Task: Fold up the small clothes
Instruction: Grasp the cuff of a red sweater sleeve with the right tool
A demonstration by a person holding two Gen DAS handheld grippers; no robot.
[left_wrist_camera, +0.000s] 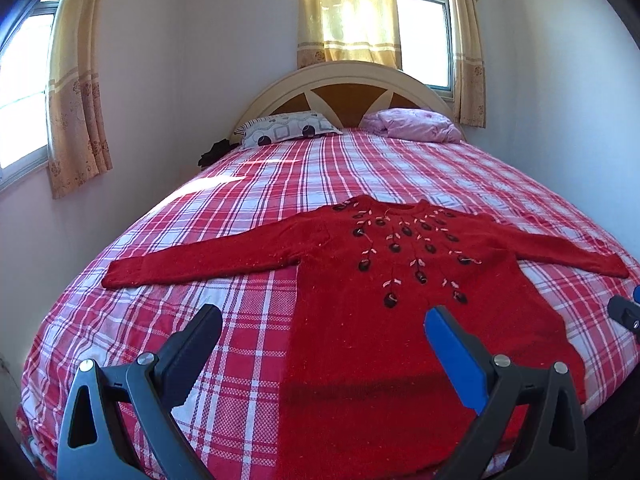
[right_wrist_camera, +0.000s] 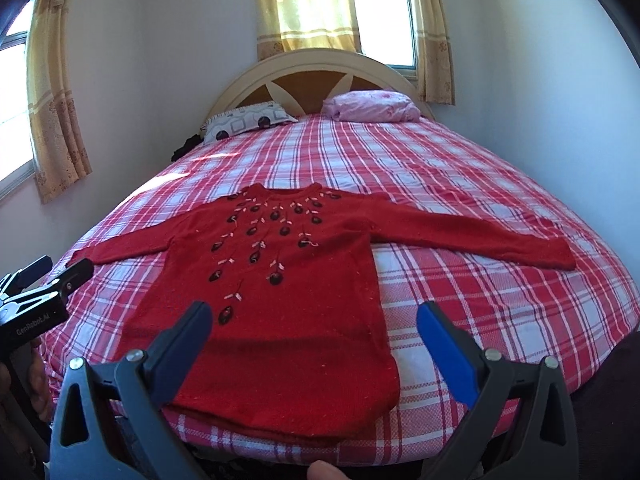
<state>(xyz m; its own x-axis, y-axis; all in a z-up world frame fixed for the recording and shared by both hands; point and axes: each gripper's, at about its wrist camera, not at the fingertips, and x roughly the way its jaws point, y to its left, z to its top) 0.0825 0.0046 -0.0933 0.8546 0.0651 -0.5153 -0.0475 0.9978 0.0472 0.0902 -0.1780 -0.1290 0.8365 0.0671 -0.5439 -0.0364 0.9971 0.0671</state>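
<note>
A small red knitted sweater (left_wrist_camera: 380,280) (right_wrist_camera: 280,288) with dark flower embroidery lies flat on the plaid bed, front up, both sleeves spread out sideways, hem toward me. My left gripper (left_wrist_camera: 324,320) hovers open above the sweater's lower left edge, holding nothing. My right gripper (right_wrist_camera: 314,316) hovers open above the lower right part of the body, also holding nothing. The left gripper (right_wrist_camera: 48,280) also shows at the left edge of the right wrist view, and a bit of the right gripper (left_wrist_camera: 628,312) shows at the right edge of the left wrist view.
The bed's red and white plaid cover (left_wrist_camera: 360,168) reaches to a curved headboard (left_wrist_camera: 344,80). A patterned pillow (left_wrist_camera: 284,128) and a pink bundle (left_wrist_camera: 416,124) lie at the head. Walls and curtained windows surround the bed. A fingertip (right_wrist_camera: 324,472) shows at the bottom.
</note>
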